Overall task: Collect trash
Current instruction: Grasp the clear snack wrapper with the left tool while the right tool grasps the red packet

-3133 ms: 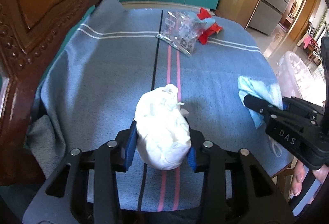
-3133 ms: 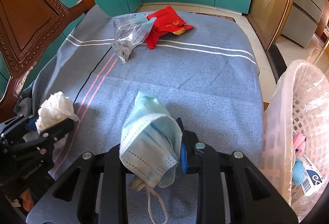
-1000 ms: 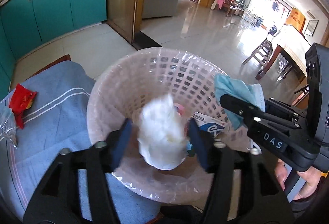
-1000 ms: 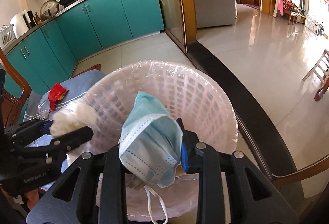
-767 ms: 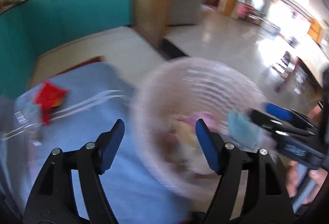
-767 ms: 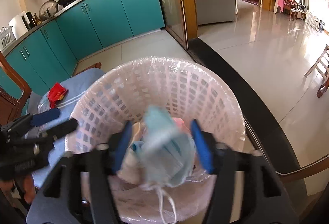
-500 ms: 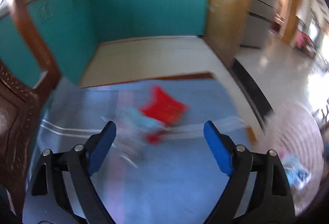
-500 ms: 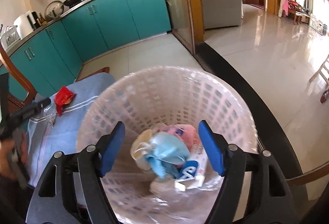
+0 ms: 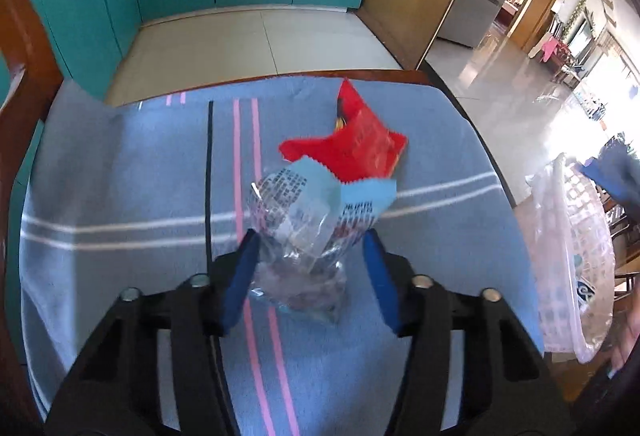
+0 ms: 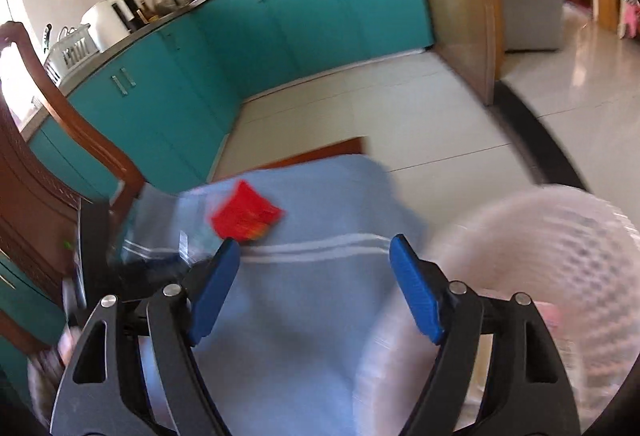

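A crumpled clear plastic bag (image 9: 296,220) with printed text and a pale blue strip lies on the striped blue tablecloth (image 9: 120,196). My left gripper (image 9: 310,236) points down over it, its jaws closing with the bag between them. The left pad touches the bag and a small gap shows at the right pad. A red packet (image 9: 360,144) lies just behind the bag. My right gripper (image 10: 315,248) hovers over the cloth, jaws opening with nothing between them. The red packet (image 10: 244,218) lies ahead of it to the left.
A pink plastic-lined basket (image 9: 568,236) holding trash stands off the table's right edge, blurred as the basket (image 10: 560,256) in the right wrist view. A carved wooden chair (image 9: 24,56) backs the left side. Teal cabinets (image 10: 300,16) line the far wall.
The white tissue ball and the blue mask dropped from the grippers into the basket. Both grippers swung left from the basket to the table. The left one now straddles the clear bag.
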{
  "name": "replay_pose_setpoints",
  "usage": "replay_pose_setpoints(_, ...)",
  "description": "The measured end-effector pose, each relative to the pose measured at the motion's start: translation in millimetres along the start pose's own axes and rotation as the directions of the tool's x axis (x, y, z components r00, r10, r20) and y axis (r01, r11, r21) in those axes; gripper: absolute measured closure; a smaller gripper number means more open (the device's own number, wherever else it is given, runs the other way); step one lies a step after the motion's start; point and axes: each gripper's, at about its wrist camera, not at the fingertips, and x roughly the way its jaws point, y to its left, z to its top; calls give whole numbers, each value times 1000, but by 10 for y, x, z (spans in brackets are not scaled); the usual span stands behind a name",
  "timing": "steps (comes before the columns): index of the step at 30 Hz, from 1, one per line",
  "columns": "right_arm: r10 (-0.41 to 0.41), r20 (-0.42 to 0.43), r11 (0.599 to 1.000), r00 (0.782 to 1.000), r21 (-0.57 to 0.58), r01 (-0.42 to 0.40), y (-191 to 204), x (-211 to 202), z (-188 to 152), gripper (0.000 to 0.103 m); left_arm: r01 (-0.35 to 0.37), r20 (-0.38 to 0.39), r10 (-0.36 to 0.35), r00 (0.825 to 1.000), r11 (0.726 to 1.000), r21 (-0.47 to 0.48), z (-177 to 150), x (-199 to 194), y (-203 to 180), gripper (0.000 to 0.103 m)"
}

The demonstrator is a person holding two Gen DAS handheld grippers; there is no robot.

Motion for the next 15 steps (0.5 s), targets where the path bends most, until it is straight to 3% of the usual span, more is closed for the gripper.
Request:
replay_pose_setpoints(5, 62, -145, 992, 987, 114, -46, 333, 822, 152, 25, 48, 0, -48, 999, 999, -18, -303, -252, 1, 55)
replay_pose_setpoints(9, -40, -252, 986, 967, 149, 80, 508, 1331, 116, 25, 79, -4, -79, 997, 996, -36, -635, -439, -10, 55)
replay_pose_setpoints(13, -107, -256, 984, 961, 111, 140, 664, 1512, 69, 26, 85, -5, -85, 996, 995, -59, -854, -566, 25, 53)
replay_pose_setpoints(14, -117, -248, 988, 962, 68, 138, 745, 1525, 61, 28, 67, -2, -67, 998, 996, -58, -886, -592, 37, 50)
replay_pose_setpoints(15, -106, -254, 993, 961, 27, 116, 817, 1539, 37, 44, 45, 2, -45, 999, 997, -56, -892, -610, 40, 49)
